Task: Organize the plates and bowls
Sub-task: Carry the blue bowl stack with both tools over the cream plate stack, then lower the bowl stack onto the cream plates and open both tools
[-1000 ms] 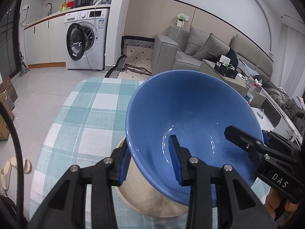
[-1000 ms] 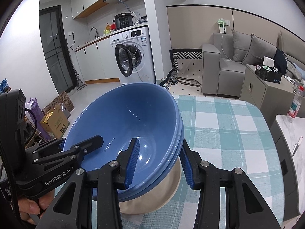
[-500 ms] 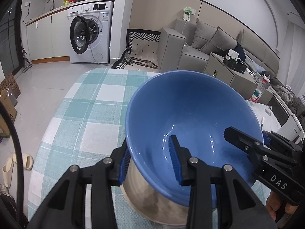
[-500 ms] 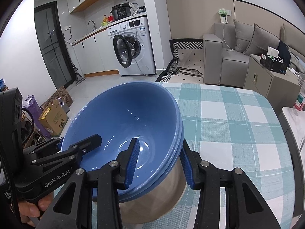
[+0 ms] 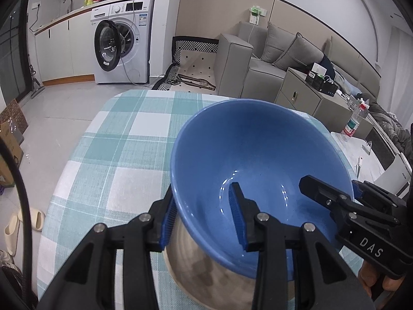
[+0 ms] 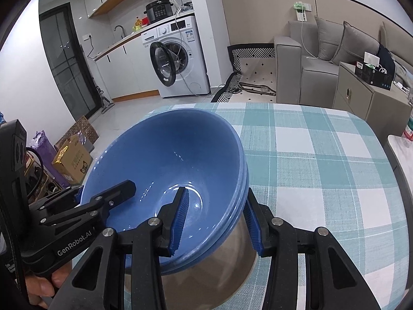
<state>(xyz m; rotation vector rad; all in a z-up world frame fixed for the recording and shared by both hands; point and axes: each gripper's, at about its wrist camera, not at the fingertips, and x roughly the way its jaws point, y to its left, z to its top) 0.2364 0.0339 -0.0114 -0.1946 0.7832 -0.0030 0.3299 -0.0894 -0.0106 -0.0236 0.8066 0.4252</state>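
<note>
A stack of blue bowls (image 5: 253,149) (image 6: 167,160) sits nested in a steel bowl (image 5: 206,271) (image 6: 206,271). My left gripper (image 5: 202,218) is shut on the stack's near rim, one finger inside the top bowl, one outside. My right gripper (image 6: 214,222) is shut on the opposite rim in the same way. Each gripper shows in the other's view, the right one (image 5: 343,206) and the left one (image 6: 85,214). The stack is held above the checked tablecloth (image 5: 116,155) (image 6: 322,155). Its underside is hidden.
The round table's edge (image 5: 85,134) curves off left and far. Beyond it stand a washing machine (image 5: 121,44), a grey sofa (image 5: 271,59) and a low cabinet (image 5: 304,90). Cardboard boxes (image 6: 72,160) and slippers (image 5: 23,222) lie on the floor at left.
Both grippers have lifted the bowl stack together; the beige plate seen under the steel bowl a second ago is out of view, and the grip is unchanged.
</note>
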